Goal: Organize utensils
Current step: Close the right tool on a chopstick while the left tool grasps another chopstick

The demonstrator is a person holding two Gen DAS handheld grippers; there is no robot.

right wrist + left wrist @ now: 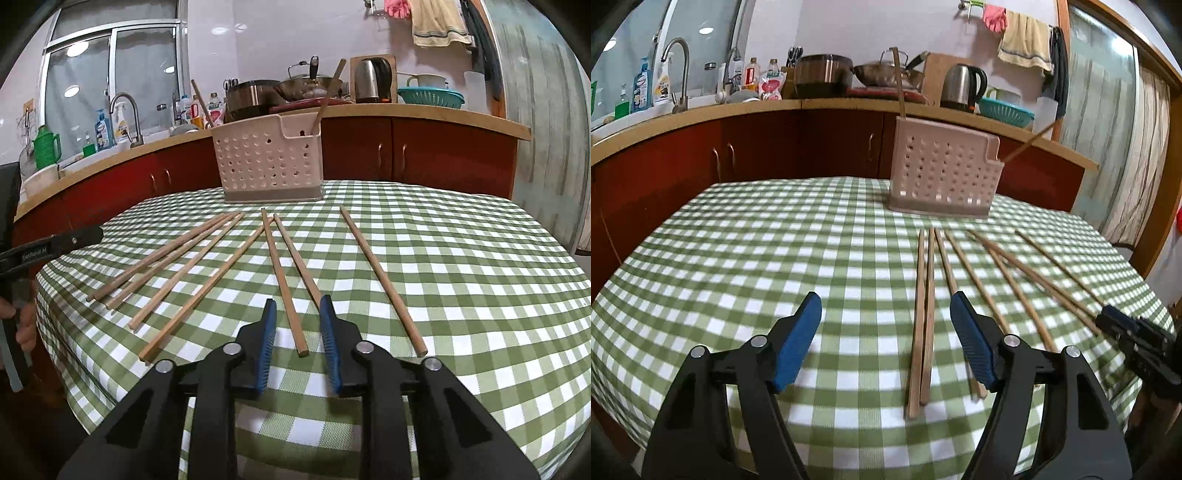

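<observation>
Tools tilt down over chopsticks (284, 277): left tool (885, 317) wide, right tool (297, 314) narrow, neither gripping.

Right tool (1108, 321) cut off at edge

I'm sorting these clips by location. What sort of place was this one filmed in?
Most likely a home kitchen. A counter along the wall holds a sink tap, cooking pots and an electric kettle, and a table with a green checked cloth carries chopsticks and a perforated utensil holder.
</observation>
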